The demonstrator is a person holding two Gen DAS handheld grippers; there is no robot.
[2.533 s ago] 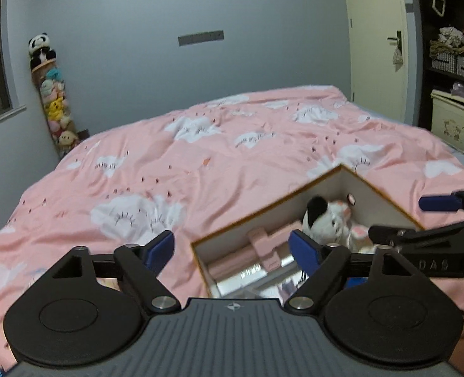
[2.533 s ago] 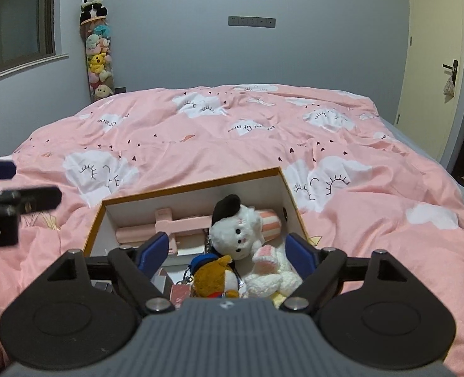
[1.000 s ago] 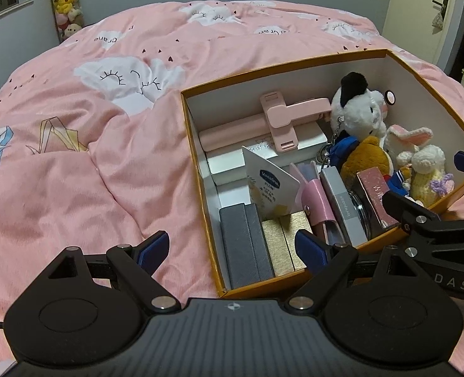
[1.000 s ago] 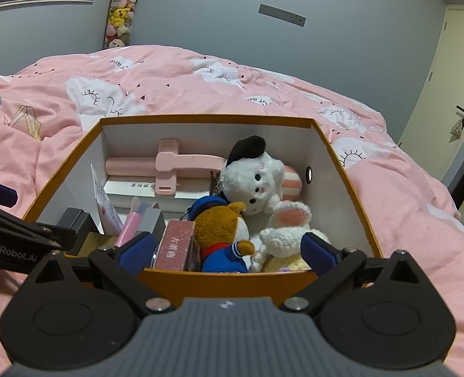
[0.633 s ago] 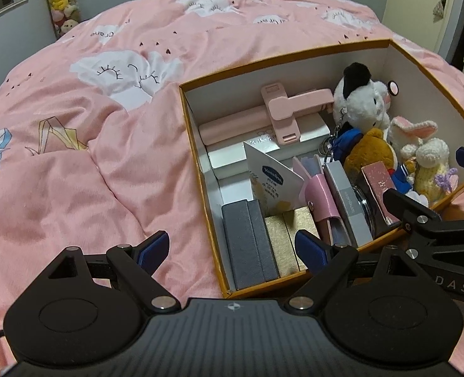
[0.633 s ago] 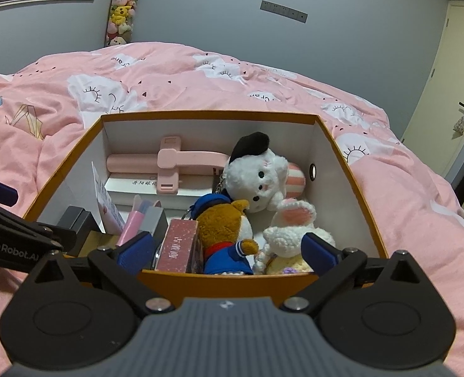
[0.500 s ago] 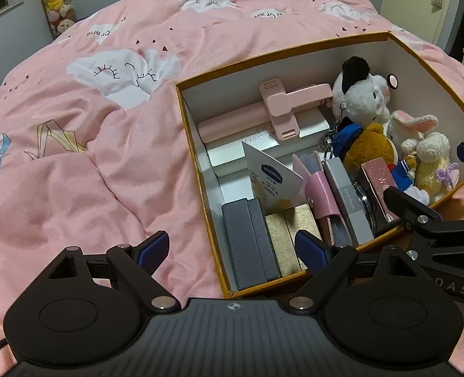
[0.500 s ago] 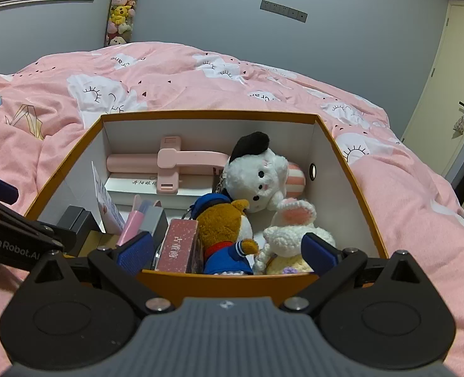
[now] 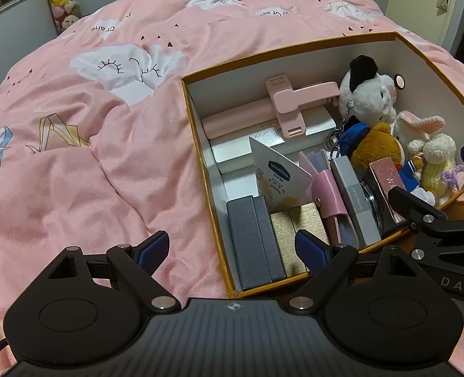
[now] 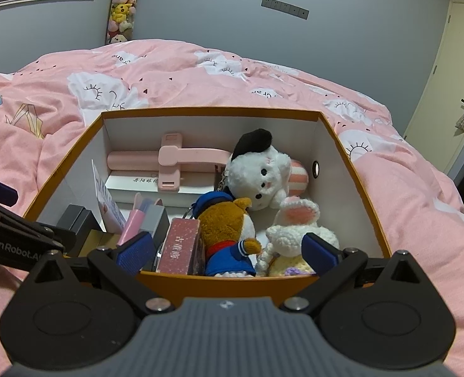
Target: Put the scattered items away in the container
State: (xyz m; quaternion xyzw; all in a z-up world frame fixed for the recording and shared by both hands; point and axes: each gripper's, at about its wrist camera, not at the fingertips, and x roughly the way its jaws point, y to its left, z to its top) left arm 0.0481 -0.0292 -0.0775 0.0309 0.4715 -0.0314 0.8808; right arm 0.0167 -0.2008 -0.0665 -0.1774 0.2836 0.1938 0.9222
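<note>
Orange-rimmed and white inside, the box (image 10: pixel 219 282) sits on the pink duvet (image 9: pixel 75 163) with its near wall just ahead of the right gripper (image 10: pixel 227 249). That gripper's blue pads are spread wide, wider than the two soft toys between them, and they pinch nothing; they hang at about rim height, and I cannot tell whether they touch the cardboard. The left gripper (image 9: pixel 232 248) is spread just as wide and empty, straddling the box's near left corner, one pad over the duvet and the other above the gold case (image 9: pixel 298 235) inside.

Going from near to far inside the box: a grey case (image 9: pixel 254 242) and the gold one at the front left, then a pink pouch (image 9: pixel 329 194), a silver box (image 9: pixel 354 201) and a dark pink box (image 10: pixel 178 245) standing on edge, then a brown bear in blue (image 10: pixel 229 229) and a knitted rabbit (image 10: pixel 298 229). Behind them lie a white plush with a black cap (image 10: pixel 260 172) and a pink folding stick (image 10: pixel 169 157), its long axis running across the box along the back wall.

No loose item shows on the duvet in either view, so the tidying looks finished or nearly so; both grippers sit equally near the box.
</note>
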